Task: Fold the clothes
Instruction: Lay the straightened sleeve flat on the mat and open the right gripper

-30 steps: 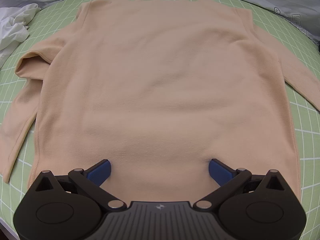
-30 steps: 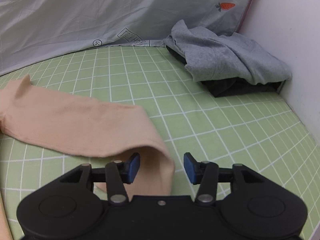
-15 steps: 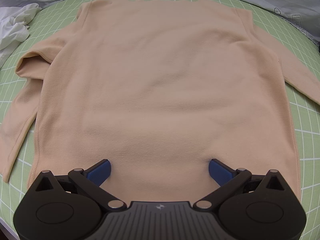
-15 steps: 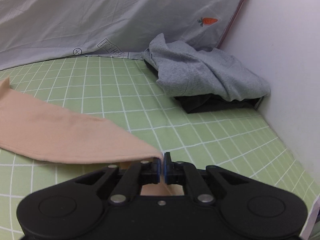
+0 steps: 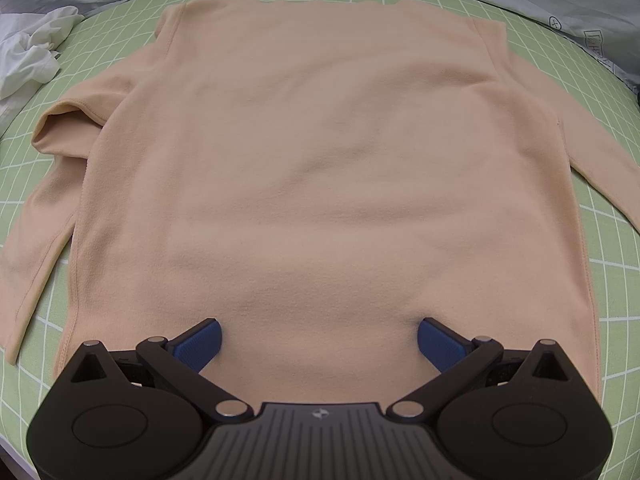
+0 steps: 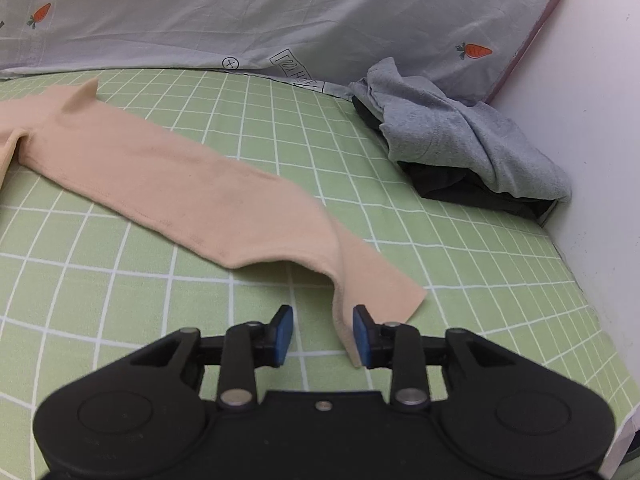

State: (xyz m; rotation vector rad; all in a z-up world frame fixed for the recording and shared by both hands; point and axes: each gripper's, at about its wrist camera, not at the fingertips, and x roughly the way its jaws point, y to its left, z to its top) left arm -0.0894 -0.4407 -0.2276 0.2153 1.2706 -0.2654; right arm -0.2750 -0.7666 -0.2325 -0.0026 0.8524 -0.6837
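Green grid sheet (image 6: 120,300) | one peach sweater (image 5: 320,160) | left gripper (image 5: 319,344) spread | right gripper (image 6: 322,334) apart.

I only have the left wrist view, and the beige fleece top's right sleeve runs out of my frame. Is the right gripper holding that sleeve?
Observer: No. The right gripper is open. The cuff end of the beige sleeve sits between its fingers, touching one blue pad, unclamped.
Operator: Is the sleeve lying flat?
Observer: Mostly flat on the green checked sheet, but it humps up just before the cuff.
Operator: Anything beyond it on that side?
Observer: A crumpled grey garment lies on top of a black garment, against the white wall.
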